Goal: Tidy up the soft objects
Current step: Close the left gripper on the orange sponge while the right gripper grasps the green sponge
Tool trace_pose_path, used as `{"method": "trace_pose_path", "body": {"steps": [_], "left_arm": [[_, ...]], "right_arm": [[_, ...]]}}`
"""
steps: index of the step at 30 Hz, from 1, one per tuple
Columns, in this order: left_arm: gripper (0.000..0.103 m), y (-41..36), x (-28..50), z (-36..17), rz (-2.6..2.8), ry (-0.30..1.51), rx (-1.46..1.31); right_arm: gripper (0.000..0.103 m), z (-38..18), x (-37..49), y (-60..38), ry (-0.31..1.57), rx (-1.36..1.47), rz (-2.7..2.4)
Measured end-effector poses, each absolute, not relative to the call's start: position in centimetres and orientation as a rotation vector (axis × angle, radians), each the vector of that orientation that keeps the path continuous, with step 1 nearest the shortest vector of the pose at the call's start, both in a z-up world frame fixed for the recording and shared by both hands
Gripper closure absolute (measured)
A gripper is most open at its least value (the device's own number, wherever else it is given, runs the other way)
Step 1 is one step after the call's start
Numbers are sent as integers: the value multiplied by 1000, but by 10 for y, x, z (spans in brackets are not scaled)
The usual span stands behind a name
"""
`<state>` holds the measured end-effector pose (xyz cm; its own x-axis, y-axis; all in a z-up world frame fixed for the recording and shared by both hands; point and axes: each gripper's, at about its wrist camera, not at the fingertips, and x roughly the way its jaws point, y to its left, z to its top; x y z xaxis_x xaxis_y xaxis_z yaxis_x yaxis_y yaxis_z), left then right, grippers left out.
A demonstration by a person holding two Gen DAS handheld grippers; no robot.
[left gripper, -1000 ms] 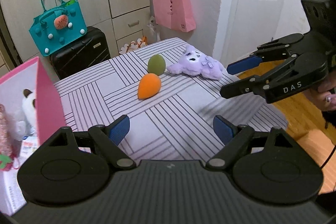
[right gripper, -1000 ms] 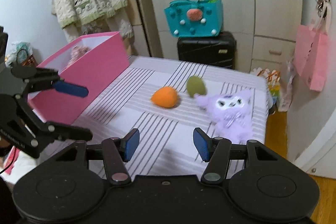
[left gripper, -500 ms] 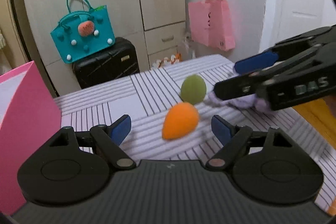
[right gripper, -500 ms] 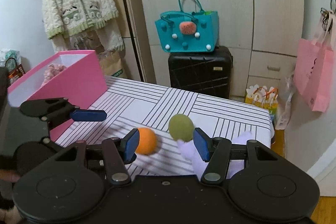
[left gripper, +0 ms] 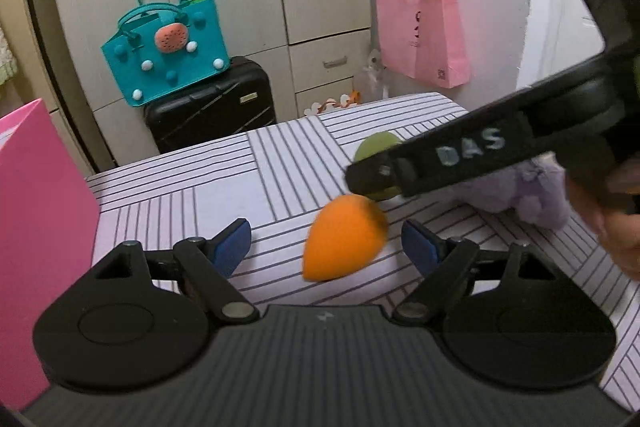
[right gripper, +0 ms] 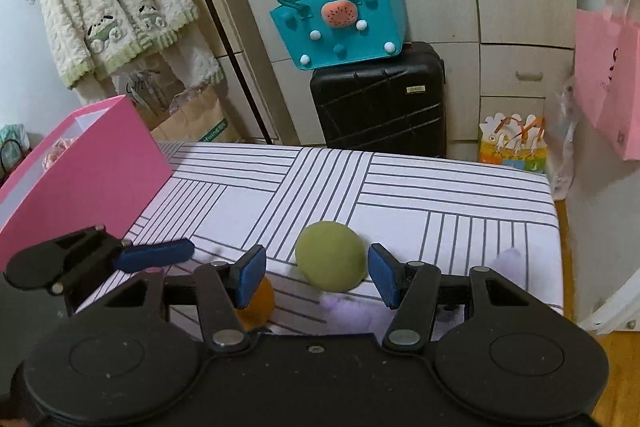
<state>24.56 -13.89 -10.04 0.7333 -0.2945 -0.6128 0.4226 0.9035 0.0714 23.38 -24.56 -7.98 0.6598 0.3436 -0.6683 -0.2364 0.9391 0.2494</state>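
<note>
On the table covered with a white cloth with grey stripes [right gripper: 460,195], three soft things lie close together: an orange teardrop-shaped foam sponge [left gripper: 344,237], an olive-green egg-shaped foam sponge [right gripper: 330,261] just behind it, and a lilac plush toy [left gripper: 532,191] beside both. A pink rectangular storage box [right gripper: 92,171] stands at the left edge of the table, well apart from them; something pink and fuzzy can be made out inside, though too little is shown to name it.

The left gripper [left gripper: 326,241] is brought down around the orange sponge, which sits between its blue pads nearer the right-hand one; the jaws are closing, but no pad is yet pressed on the foam. The right gripper [right gripper: 318,275] is held spread at a middling width, with the green sponge framed between its pads and not touched. Whether those pads have reached the sponge's level is hard to judge from so steep a view.

Several risks can be foreseen. The two grippers are crowded: the right one's black finger crosses directly above the orange sponge, so a collision could be caused by either closing or lifting. The orange sponge, being off-centre and rounded, may be squeezed sideways and rolled out. The plush toy could be snagged by the right gripper.
</note>
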Motion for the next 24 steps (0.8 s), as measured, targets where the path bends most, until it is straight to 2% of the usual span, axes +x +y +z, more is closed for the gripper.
{"method": "trace_pose_path", "body": {"steps": [1, 3, 4, 5, 8, 24], "left_arm": [[26, -140, 245, -101, -405, 633, 215], [29, -143, 247, -102, -419, 642, 218], [35, -143, 248, -103, -425, 650, 214], [49, -144, 249, -104, -430, 663, 212], [62, -142, 254, -106, -432, 704, 201], [64, -110, 226, -89, -485, 693, 67]], "right_arm": [[43, -81, 236, -246, 785, 149, 325], [60, -84, 237, -246, 791, 149, 308], [60, -84, 236, -247, 789, 145, 303], [61, -84, 235, -247, 786, 150, 305], [62, -82, 229, -247, 775, 155, 300], [62, -57, 185, -233, 715, 153, 359]]}}
